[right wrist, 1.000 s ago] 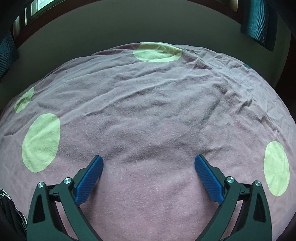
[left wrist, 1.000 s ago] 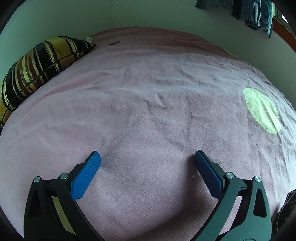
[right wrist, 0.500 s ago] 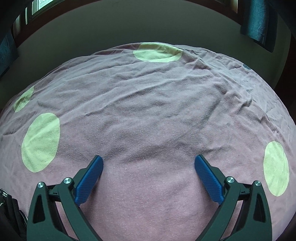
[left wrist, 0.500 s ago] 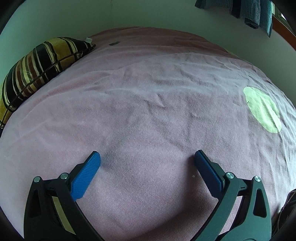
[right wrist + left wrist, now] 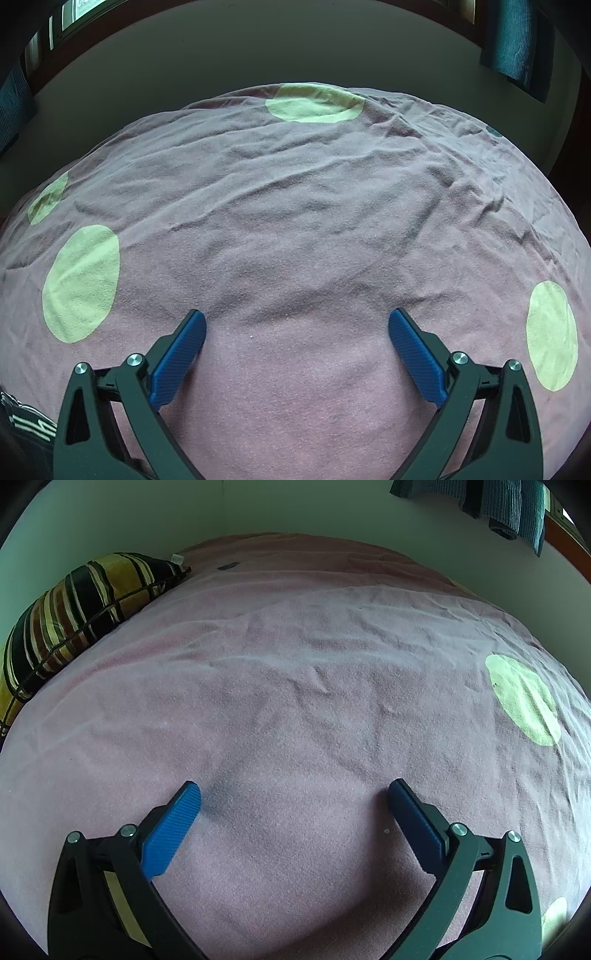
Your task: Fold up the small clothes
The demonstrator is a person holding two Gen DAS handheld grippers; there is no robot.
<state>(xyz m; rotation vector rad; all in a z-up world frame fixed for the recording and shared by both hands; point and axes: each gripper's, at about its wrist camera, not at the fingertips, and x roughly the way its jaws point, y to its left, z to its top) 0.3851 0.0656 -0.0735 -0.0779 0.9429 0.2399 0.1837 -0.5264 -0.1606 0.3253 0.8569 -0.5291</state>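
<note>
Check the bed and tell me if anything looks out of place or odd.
Nothing is spilled or damaged. The pink blanket is wrinkled, mostly toward its far side. A striped pillow sits at the bed's edge. Both the left gripper and right gripper are open and hold no clothing.

Soft, dim daylight fills both views, with a greenish cast on the walls. The bed cover (image 5: 295, 701) looks brighter in the left view and darker in the right, where creases throw faint shadows. Fisheye distortion bulges the bed, and the corners vignette to black. Focus is sharp, without glare.
</note>
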